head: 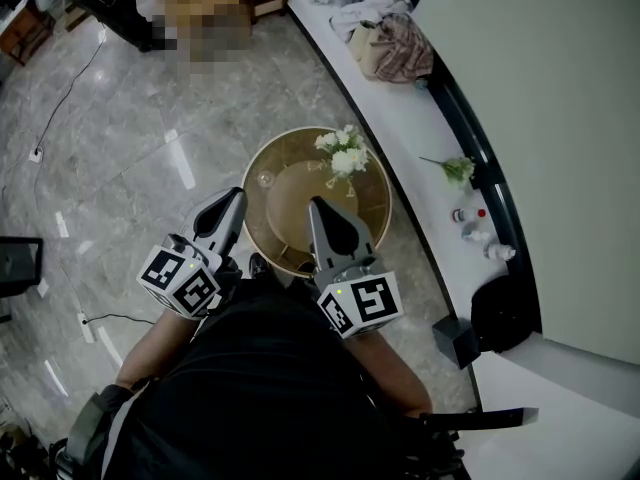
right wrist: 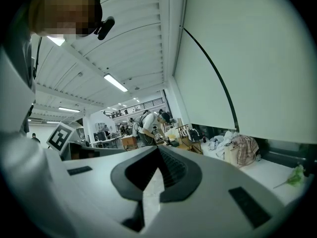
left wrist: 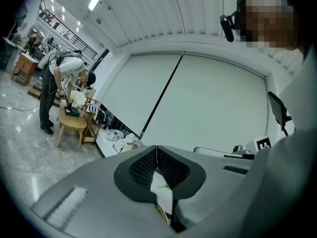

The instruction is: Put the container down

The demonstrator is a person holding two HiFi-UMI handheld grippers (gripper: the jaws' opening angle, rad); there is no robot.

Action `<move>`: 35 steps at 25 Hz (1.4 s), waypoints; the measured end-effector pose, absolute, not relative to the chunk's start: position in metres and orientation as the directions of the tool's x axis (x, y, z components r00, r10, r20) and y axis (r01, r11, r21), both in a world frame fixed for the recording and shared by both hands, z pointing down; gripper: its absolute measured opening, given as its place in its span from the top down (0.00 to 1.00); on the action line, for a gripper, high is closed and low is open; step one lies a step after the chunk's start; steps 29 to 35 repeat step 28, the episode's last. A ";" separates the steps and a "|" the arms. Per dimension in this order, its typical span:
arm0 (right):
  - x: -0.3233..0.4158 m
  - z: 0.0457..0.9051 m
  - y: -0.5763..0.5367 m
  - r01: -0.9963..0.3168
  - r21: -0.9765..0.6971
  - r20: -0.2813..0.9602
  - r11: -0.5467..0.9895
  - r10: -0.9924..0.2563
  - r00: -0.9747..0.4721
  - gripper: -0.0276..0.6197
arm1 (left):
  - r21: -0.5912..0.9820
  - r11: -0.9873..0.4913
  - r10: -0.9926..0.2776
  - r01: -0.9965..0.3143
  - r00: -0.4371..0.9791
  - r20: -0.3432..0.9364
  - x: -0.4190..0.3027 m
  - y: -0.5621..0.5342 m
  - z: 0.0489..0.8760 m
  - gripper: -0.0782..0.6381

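Left gripper (head: 236, 196) and right gripper (head: 316, 206): both claws pressed together, nothing pinched. The left tip is at the left rim of the round table (head: 285, 158); the right tip is over its top.

Container: a vase of white flowers (head: 343, 160) stands at the table's upper right, apart from both grippers. A small glass (head: 265, 179) stands at its upper left.

Clearances: the table's right edge is near the curved white ledge (head: 420, 128). Open marble floor (head: 120, 148) lies left of the table, with a cable (head: 115, 316) across it at lower left.

Markings: square black-and-white patterns on the cubes (head: 362, 303); no words can be read.
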State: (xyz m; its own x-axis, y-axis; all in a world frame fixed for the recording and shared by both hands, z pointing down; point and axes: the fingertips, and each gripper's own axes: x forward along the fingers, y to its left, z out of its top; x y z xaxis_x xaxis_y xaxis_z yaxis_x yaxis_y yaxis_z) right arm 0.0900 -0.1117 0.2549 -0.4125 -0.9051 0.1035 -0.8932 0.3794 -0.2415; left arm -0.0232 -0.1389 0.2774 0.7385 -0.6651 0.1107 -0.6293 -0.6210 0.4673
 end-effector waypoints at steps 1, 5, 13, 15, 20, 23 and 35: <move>0.090 0.256 -0.113 -0.893 -0.244 0.106 0.378 -0.905 -0.412 0.95 | 0.468 -0.621 -0.663 -0.629 0.740 0.115 -0.023 -0.141 0.278 0.88; 0.087 0.259 -0.120 -0.893 -0.250 0.113 0.375 -0.905 -0.411 0.95 | 0.471 -0.615 -0.663 -0.633 0.738 0.125 -0.027 -0.147 0.282 0.88; 0.081 0.265 -0.131 -0.897 -0.252 0.124 0.363 -0.907 -0.402 0.95 | 0.472 -0.616 -0.659 -0.631 0.741 0.131 -0.034 -0.158 0.290 0.88; 0.081 0.265 -0.133 -0.899 -0.251 0.126 0.359 -0.909 -0.398 0.95 | 0.475 -0.617 -0.656 -0.628 0.743 0.131 -0.034 -0.161 0.290 0.88; 0.082 0.268 -0.139 -0.904 -0.251 0.134 0.345 -0.913 -0.385 0.95 | 0.479 -0.622 -0.646 -0.619 0.751 0.132 -0.033 -0.170 0.293 0.88; 0.082 0.271 -0.143 -0.907 -0.254 0.138 0.336 -0.916 -0.378 0.95 | 0.485 -0.622 -0.641 -0.615 0.755 0.135 -0.032 -0.175 0.296 0.88; 0.079 0.278 -0.153 -0.909 -0.256 0.145 0.329 -0.916 -0.373 0.95 | 0.488 -0.622 -0.637 -0.613 0.758 0.141 -0.035 -0.186 0.302 0.88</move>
